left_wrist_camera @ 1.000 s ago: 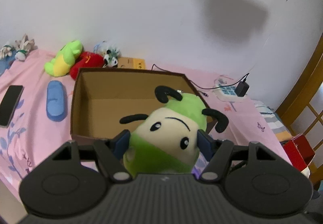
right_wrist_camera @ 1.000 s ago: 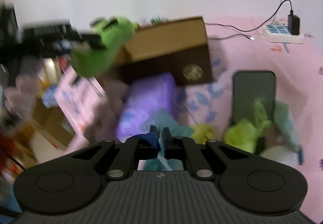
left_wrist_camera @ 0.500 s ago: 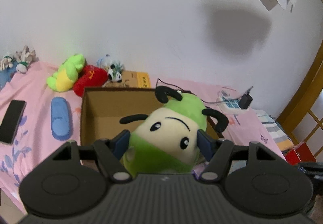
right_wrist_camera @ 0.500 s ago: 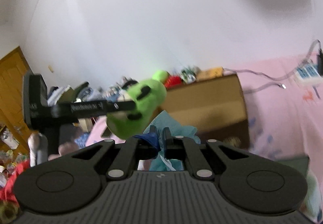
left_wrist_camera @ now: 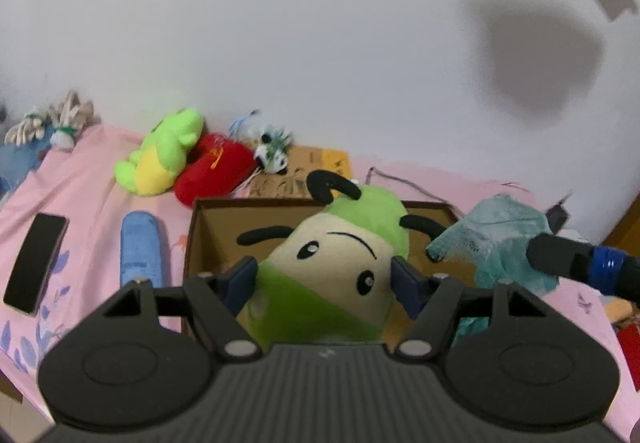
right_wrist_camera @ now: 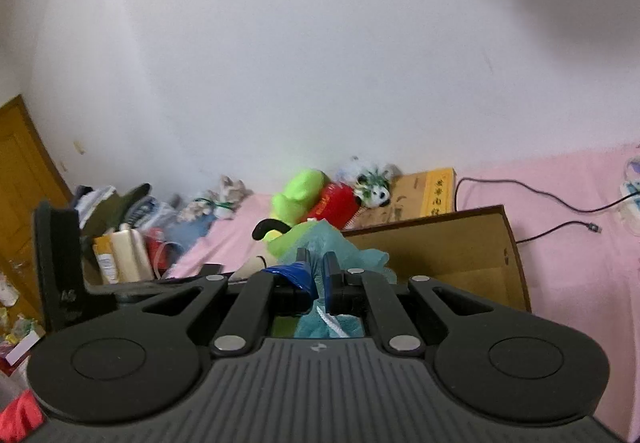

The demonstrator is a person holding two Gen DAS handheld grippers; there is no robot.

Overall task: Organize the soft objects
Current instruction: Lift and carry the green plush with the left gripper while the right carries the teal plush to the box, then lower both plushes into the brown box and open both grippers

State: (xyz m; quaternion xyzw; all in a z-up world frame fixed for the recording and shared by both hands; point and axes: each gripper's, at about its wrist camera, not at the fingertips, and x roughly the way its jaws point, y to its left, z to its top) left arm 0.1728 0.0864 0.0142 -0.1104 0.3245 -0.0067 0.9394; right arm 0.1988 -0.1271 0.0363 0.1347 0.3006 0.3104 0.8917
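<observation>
My left gripper (left_wrist_camera: 323,283) is shut on a green and cream plush toy (left_wrist_camera: 336,267) with black antennae, held above the open cardboard box (left_wrist_camera: 208,231). My right gripper (right_wrist_camera: 316,275) is shut on a teal plush toy (right_wrist_camera: 340,247), which also shows in the left wrist view (left_wrist_camera: 496,239) at the box's right side. The green toy (right_wrist_camera: 284,239) shows just behind the teal one in the right wrist view. The box (right_wrist_camera: 448,247) stands on the pink bed.
A green and yellow plush (left_wrist_camera: 164,155), a red plush (left_wrist_camera: 212,171) and a small panda toy (left_wrist_camera: 274,155) lie against the wall. A blue case (left_wrist_camera: 140,247) and a black phone (left_wrist_camera: 36,263) lie left of the box. A cable (right_wrist_camera: 540,203) runs at right.
My right gripper lifted the teal toy off the bed and swung it to the box, beside my left gripper. My left gripper kept the green toy over the box.
</observation>
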